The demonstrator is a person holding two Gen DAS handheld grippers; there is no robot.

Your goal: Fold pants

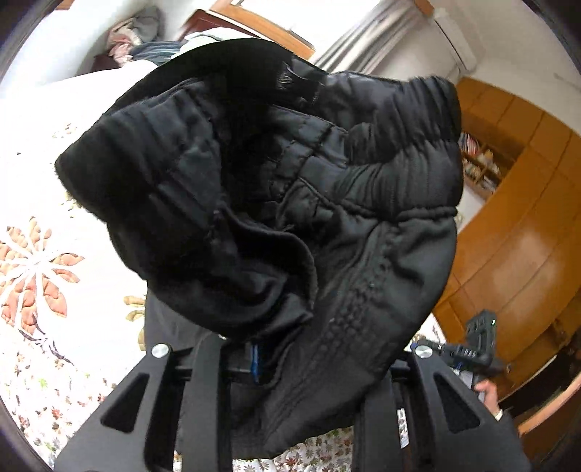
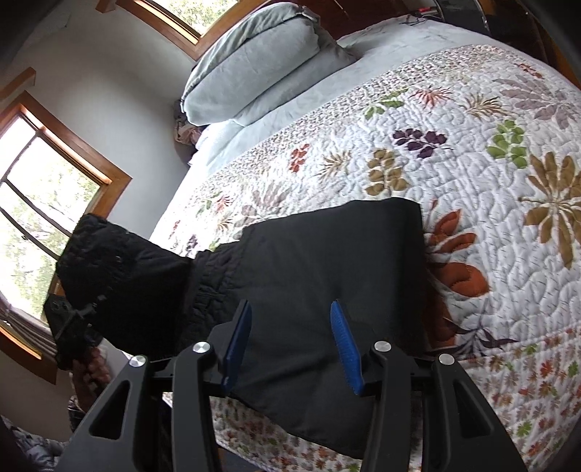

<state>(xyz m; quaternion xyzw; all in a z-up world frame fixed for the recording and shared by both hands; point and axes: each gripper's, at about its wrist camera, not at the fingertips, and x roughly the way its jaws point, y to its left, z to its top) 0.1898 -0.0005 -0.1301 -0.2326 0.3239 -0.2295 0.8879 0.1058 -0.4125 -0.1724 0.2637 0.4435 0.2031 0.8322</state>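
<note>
Black pants half lifted off the quilted bed

Left gripper (image 1: 254, 357) is clamped on the pants (image 2: 319, 276) waistband, raised; right gripper (image 2: 294, 348), fingers apart, hovers over the part lying on the quilt (image 2: 472, 152)

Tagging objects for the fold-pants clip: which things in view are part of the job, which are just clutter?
Job:
- black pants, waistband end lifted
- left gripper, shut on the waistband
- right gripper, open over the pants
- floral quilt, the folding surface

Clutter:
- grey duvet folded at the bed's head
- clothes pile
- wooden wardrobe
- windows
</note>
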